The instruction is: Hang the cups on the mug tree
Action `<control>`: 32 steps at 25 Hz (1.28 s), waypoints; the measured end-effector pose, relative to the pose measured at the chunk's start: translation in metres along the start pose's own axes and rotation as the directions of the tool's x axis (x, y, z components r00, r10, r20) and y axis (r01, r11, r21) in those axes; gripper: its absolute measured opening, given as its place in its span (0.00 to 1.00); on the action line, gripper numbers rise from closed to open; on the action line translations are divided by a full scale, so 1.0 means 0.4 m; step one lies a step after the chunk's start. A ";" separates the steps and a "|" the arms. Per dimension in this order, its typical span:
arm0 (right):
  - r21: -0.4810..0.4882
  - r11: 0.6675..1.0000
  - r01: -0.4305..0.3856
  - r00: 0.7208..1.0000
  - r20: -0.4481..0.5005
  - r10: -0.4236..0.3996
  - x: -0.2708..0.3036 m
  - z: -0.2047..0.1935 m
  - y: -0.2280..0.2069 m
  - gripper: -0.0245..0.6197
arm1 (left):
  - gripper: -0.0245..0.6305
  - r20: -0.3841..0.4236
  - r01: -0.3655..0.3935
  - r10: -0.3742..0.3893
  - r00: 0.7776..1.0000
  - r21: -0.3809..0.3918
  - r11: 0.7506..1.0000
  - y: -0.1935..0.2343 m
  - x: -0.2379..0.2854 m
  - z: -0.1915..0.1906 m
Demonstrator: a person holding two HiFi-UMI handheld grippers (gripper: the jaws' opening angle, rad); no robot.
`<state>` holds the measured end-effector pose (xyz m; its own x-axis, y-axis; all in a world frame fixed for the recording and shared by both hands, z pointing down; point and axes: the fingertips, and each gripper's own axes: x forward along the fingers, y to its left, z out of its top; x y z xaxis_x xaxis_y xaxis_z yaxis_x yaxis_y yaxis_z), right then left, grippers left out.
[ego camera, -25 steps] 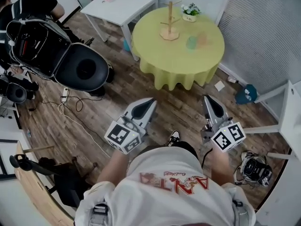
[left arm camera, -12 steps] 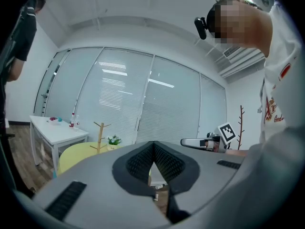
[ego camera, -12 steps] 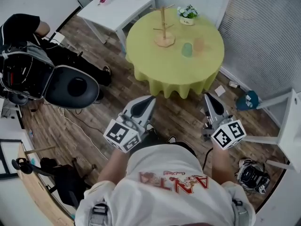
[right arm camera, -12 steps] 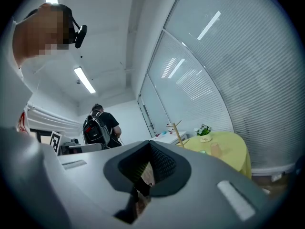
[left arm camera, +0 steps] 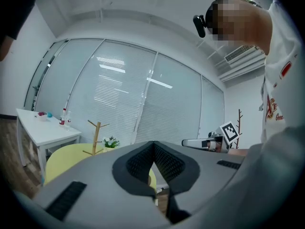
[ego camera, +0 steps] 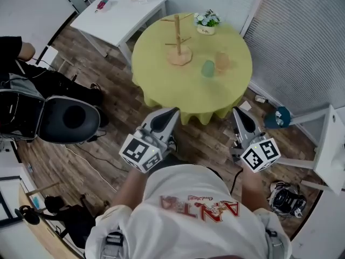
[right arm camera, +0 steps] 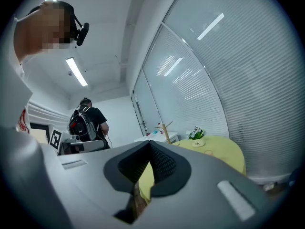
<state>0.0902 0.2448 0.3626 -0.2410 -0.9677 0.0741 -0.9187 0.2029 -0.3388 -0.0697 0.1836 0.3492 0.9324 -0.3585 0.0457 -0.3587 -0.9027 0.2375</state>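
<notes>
A wooden mug tree [ego camera: 177,37] stands on a round table with a yellow cloth [ego camera: 161,74], far ahead of both grippers. A green cup [ego camera: 208,68] and a pale orange cup [ego camera: 221,61] sit upright on the cloth to the right of the tree. My left gripper [ego camera: 168,114] and right gripper [ego camera: 239,114] are held at waist height, short of the table's near edge, both shut with nothing in them. The left gripper view shows the mug tree [left arm camera: 96,137] beyond the shut jaws. The right gripper view shows the tree [right arm camera: 166,132] and yellow cloth [right arm camera: 219,152] too.
A small potted plant [ego camera: 205,21] stands at the table's far edge. A white table [ego camera: 116,15] with bottles is at the back left, and a black office chair [ego camera: 67,119] at the left. A white frame [ego camera: 323,150] stands at the right. A person with a backpack [right arm camera: 88,120] stands behind.
The yellow table has come nearer in the head view, down and to the left, and the chair has slid left. Both grippers stay shut and in the same place before the body.
</notes>
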 end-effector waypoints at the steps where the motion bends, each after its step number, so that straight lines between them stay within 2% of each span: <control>1: -0.004 1.000 0.010 1.000 0.002 -0.010 0.029 0.009 -0.009 0.03 | 0.05 0.000 0.008 -0.008 1.000 -0.001 1.000 0.027 0.017 0.006; 6: -0.010 0.998 0.057 0.998 0.001 -0.057 0.181 0.047 -0.043 0.03 | 0.05 -0.025 0.046 -0.046 0.999 0.001 0.999 0.166 0.087 0.043; 11: -0.027 0.996 0.090 0.996 -0.023 -0.091 0.357 0.075 -0.062 0.03 | 0.05 -0.042 0.053 -0.053 0.998 0.002 0.999 0.342 0.130 0.078; 17: -0.055 0.989 0.139 0.988 -0.061 -0.142 0.489 0.066 -0.085 0.03 | 0.05 -0.048 0.065 -0.065 0.997 0.003 0.998 0.486 0.160 0.088; 25: -0.094 0.977 0.189 0.972 -0.120 -0.200 0.555 0.057 -0.216 0.03 | 0.05 -0.062 0.036 -0.037 0.997 -0.016 0.999 0.546 0.249 0.085; 29: -0.089 0.982 0.166 0.971 -0.162 -0.178 0.570 0.043 -0.319 0.03 | 0.05 -0.083 -0.013 0.012 0.996 -0.009 1.000 0.536 0.323 0.075; 30: -0.089 0.985 0.147 0.970 -0.184 -0.161 0.575 0.037 -0.346 0.06 | 0.05 -0.085 -0.028 0.027 0.996 -0.007 1.000 0.530 0.345 0.076; 32: -0.106 0.988 0.110 0.961 -0.241 -0.133 0.593 0.017 -0.400 0.18 | 0.05 -0.082 -0.060 0.060 0.995 -0.004 0.998 0.523 0.385 0.079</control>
<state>0.1821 -0.0180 0.4281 -0.1848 -0.9212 0.3425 -0.9677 0.1098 -0.2269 -0.0025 -0.0678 0.3752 0.9097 -0.3911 0.1397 -0.4142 -0.8785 0.2380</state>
